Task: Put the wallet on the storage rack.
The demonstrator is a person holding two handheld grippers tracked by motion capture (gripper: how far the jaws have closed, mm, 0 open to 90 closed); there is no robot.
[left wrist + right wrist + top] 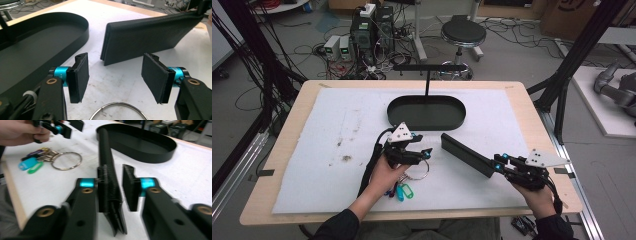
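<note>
Keys come first, nearest my side of the table: the key ring (416, 170) with its coloured tags (402, 192) lies flat on the white mat (327, 150), just under my left gripper (426, 149). That gripper's pads (79, 77) stand wide apart with nothing between them, hovering above the ring's far arc, which I take as readiness to come down on the ring rather than a grip.

Off to the right, my right gripper (498, 163) sits at the near end of the black wallet (467, 152). The wallet stands on its long edge, its folded side up, running away from me toward the tray. One pad lies against its left face; the other stands off the right face with a clear gap, so the jaws are loose around it, not clamping. It seems to balance on its own edge, which is probably why I can let go here.

Farther on sits the black oval tray (426, 112), empty, with a T-shaped post (428, 75) rising behind it, likely where these things belong.
</note>
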